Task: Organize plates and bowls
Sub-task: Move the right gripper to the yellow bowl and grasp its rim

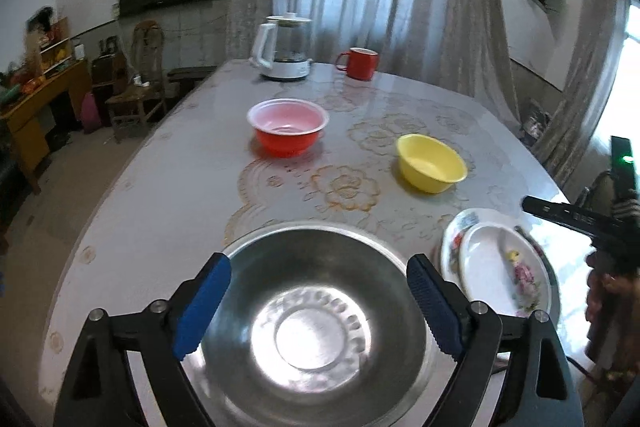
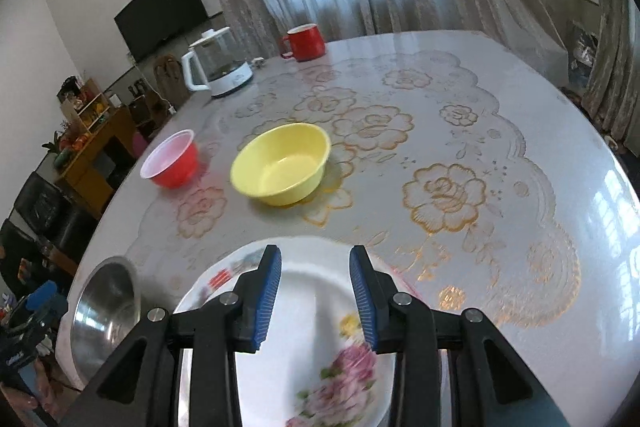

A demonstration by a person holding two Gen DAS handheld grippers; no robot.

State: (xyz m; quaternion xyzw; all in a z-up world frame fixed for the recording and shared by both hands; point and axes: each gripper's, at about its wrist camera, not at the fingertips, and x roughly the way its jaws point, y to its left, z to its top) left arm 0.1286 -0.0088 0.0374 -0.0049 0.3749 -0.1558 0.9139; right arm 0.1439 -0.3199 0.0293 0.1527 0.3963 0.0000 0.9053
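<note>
A steel bowl [image 1: 316, 323] sits at the table's near edge, right under my open left gripper [image 1: 320, 291], whose blue pads stand either side above it; it also shows in the right wrist view [image 2: 106, 307]. Two floral white plates [image 1: 500, 267] lie stacked to its right. My right gripper [image 2: 316, 291] is open above the top plate [image 2: 320, 347], holding nothing. A red bowl [image 1: 288, 127] and a yellow bowl [image 1: 431, 163] stand mid-table; both show in the right wrist view, red bowl [image 2: 172, 159] and yellow bowl [image 2: 282, 163].
A white kettle [image 1: 282, 47] and a red mug [image 1: 360, 63] stand at the far edge of the floral-patterned table [image 1: 160, 207]. Curtains hang behind. Chairs and a wooden shelf stand on the left.
</note>
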